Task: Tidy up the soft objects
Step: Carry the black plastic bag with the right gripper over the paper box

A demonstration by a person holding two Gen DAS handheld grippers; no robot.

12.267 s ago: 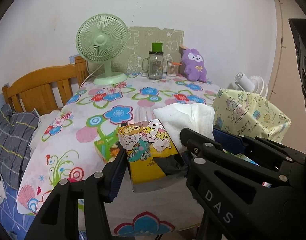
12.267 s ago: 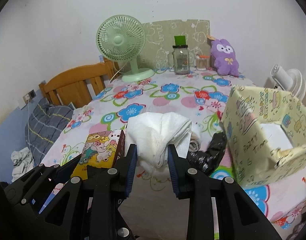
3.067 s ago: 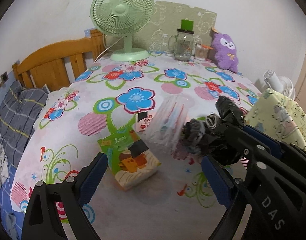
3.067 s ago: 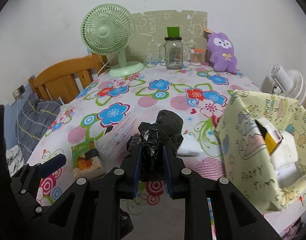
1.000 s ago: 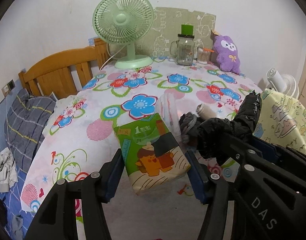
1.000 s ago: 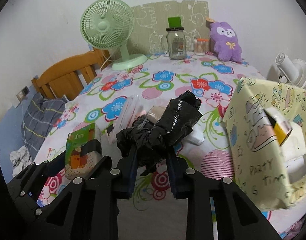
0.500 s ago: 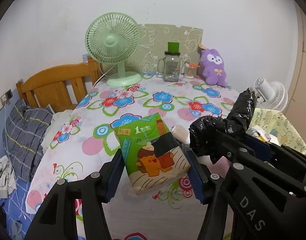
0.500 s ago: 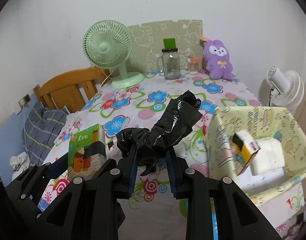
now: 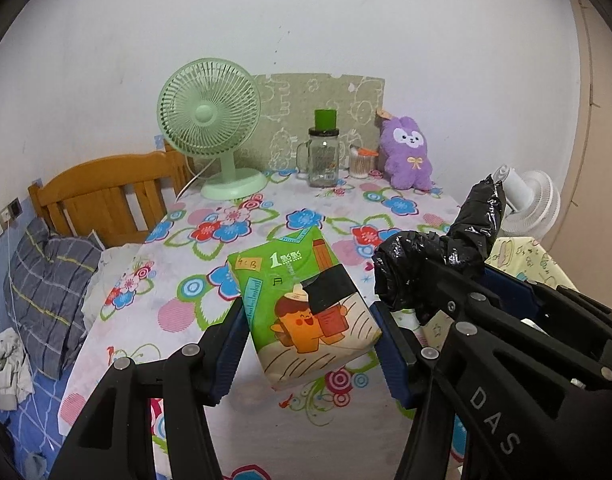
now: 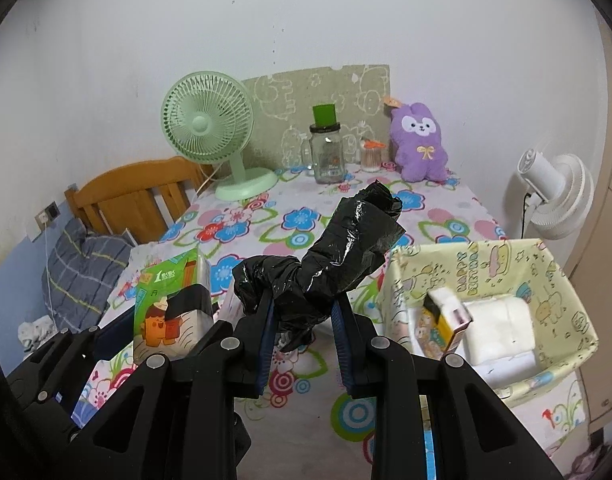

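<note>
My left gripper (image 9: 308, 312) is shut on a green tissue pack (image 9: 306, 308) and holds it above the flowered table (image 9: 233, 240). The pack also shows in the right wrist view (image 10: 171, 308). My right gripper (image 10: 301, 312) is shut on a crumpled black plastic bag (image 10: 330, 252), held in the air left of the yellow patterned box (image 10: 562, 292). The bag also shows in the left wrist view (image 9: 446, 248). Inside the box lie a yellow tissue pack (image 10: 442, 320) and a white folded cloth (image 10: 498, 320).
At the table's back stand a green fan (image 10: 209, 132), a glass jar with a green lid (image 10: 326, 152), a small jar (image 10: 372, 156) and a purple plush (image 10: 420, 148). A wooden bed frame (image 10: 133, 196) and grey bedding (image 10: 81, 268) lie left. A white fan (image 10: 554, 196) stands right.
Both grippers have risen and pulled back from the table with their loads. The yellow box interior now shows more fully in the right wrist view.
</note>
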